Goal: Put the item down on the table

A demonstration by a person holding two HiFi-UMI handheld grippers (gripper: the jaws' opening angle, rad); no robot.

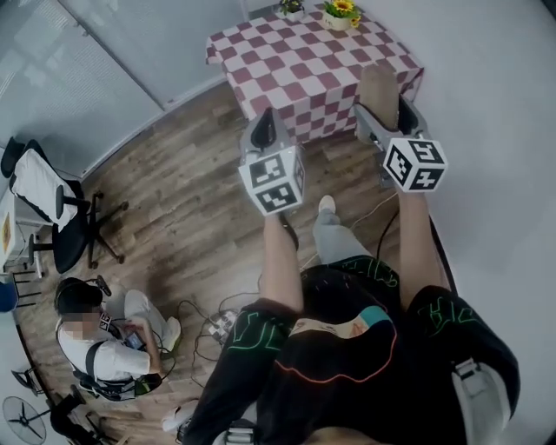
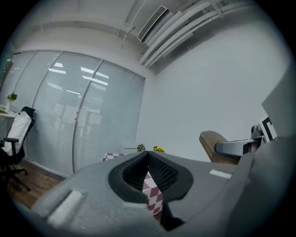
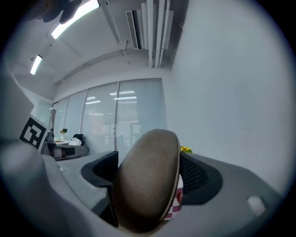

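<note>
Tablecloth (image 1: 295, 65) is rocking a maroon-and-white check, the item (image 3: 145, 185) is looking dull tan-brown, left gripper (image 1: 268, 122) and right gripper (image 1: 380, 109) are both wearing grey with black-and-white marker squares, flowers (image 1: 341, 8) are glowing yellow.

black top (image 1: 339, 382), neon line print; grey trouser leg (image 1: 334, 242), white shoe (image 1: 327, 205)

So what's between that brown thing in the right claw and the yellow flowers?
Nothing but bare checkered tablecloth, seen in the head view, between the brown item and the yellow flowers.
</note>
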